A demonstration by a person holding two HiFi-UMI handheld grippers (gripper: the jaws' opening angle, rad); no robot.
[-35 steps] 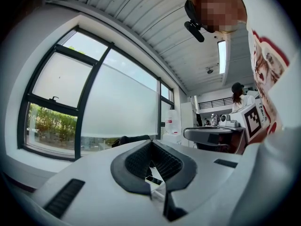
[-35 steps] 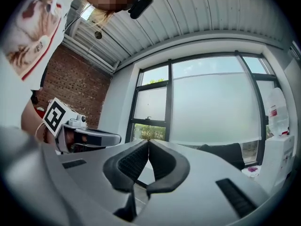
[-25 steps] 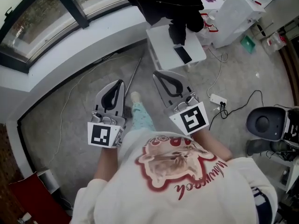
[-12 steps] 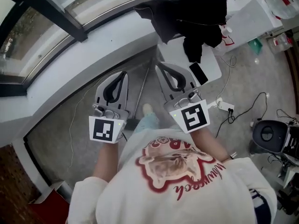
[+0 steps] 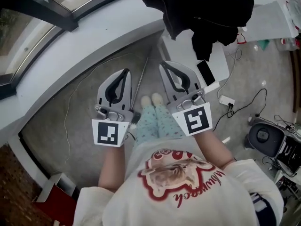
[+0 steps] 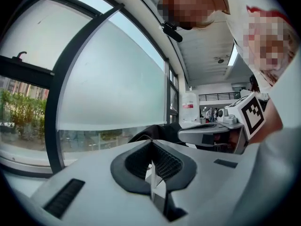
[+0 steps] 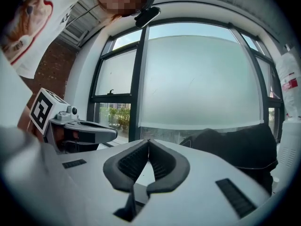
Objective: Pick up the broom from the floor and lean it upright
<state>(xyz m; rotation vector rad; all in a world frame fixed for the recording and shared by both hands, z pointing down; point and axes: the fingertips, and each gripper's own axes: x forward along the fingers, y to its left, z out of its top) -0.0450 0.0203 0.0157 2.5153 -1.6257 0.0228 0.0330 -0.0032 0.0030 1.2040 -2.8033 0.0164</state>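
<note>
The broom lies on the grey floor; in the head view its thin metal handle point(image 5: 141, 81) runs from the window ledge back toward my feet, and its head is hidden behind my left gripper and legs. My left gripper point(image 5: 126, 71) hovers just left of the handle, shut and empty. My right gripper point(image 5: 162, 64) hovers just right of it, also shut and empty. Both point level toward the window. In the left gripper view the jaw tips point(image 6: 151, 141) meet with nothing between them. The right gripper view shows the same tips point(image 7: 148, 140) together.
A curved white window ledge point(image 5: 94, 36) runs ahead. On the right, a low white table point(image 5: 221, 62) carries a black garment point(image 5: 207, 8) and a phone point(image 5: 205, 73). A power strip point(image 5: 226, 100) with cables and a round grey device point(image 5: 261, 135) sit on the floor.
The person has stepped toward the window. Both grippers have moved forward together and a little lower, and the broom handle now lies between them. Both stayed shut.
</note>
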